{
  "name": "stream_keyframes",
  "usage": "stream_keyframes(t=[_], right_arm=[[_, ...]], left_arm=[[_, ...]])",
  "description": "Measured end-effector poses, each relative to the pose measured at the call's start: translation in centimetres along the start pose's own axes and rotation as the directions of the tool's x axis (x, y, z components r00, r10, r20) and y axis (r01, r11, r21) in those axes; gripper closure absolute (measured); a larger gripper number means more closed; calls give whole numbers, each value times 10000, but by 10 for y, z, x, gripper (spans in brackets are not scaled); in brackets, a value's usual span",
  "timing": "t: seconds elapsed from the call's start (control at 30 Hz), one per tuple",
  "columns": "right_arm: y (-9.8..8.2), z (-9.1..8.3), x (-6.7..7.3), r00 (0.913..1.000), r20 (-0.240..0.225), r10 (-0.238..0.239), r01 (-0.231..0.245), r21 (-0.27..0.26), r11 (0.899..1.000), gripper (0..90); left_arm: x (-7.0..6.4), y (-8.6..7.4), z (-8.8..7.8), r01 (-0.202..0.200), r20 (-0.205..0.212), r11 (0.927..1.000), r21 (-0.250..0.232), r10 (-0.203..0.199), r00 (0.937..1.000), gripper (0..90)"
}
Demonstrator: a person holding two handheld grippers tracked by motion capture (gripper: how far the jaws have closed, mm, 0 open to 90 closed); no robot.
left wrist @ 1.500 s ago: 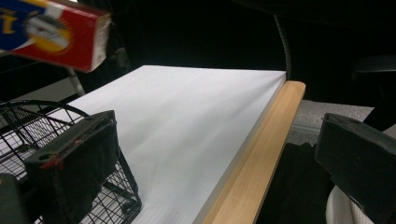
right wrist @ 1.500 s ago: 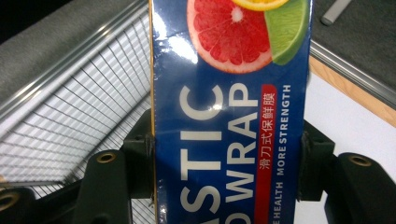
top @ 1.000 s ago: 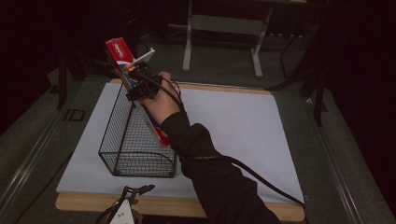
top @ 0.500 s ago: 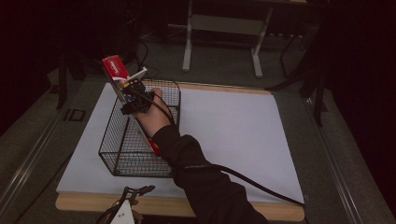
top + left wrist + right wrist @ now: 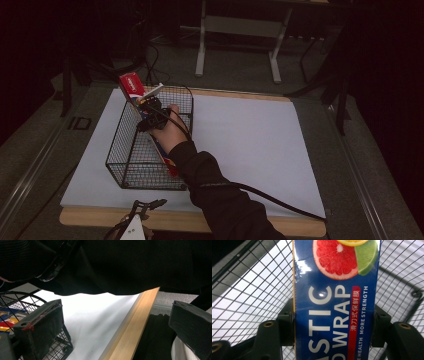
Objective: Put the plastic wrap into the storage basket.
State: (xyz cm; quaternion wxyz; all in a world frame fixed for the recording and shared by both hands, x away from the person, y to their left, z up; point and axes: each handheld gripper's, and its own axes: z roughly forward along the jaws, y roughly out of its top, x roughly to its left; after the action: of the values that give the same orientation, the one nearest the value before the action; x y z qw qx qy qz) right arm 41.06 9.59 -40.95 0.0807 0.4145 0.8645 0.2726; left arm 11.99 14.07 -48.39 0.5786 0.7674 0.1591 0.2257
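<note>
White table sheet (image 5: 250,145); right gripper (image 5: 334,325) clamped on "PLASTIC WRAP" box (image 5: 335,297); left gripper (image 5: 115,322) apart.

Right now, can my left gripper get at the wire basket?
Probably yes. The left gripper sits open at the table's near edge, just short of the wire basket, with bare white sheet between them.

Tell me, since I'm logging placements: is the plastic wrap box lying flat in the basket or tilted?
Tilted: the plastic wrap box slants, top end above the basket rim, clamped in the right claw.
</note>
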Motion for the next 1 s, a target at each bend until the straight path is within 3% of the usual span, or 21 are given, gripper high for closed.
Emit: stream_keyframes(t=[0.37,0.43,0.57,1.0], right_arm=[[-4,2,-3,9999,-96,-115,117,273,9996,380],[-7,10,-1,9995,60,-315,309,775,9965,367],[-9,13,0,9984,346,-453,430,631,9971,369],[-11,13,-8,9996,167,-220,209,630,9978,358]], left_arm=[[0,0,2,-47,40,9999,101,47,10000,2],[-1,0,2,-61,63,9999,138,60,10000,2],[-1,0,2,-72,84,9999,135,71,9999,2],[-1,-1,3,-80,131,9997,228,77,9999,2]])
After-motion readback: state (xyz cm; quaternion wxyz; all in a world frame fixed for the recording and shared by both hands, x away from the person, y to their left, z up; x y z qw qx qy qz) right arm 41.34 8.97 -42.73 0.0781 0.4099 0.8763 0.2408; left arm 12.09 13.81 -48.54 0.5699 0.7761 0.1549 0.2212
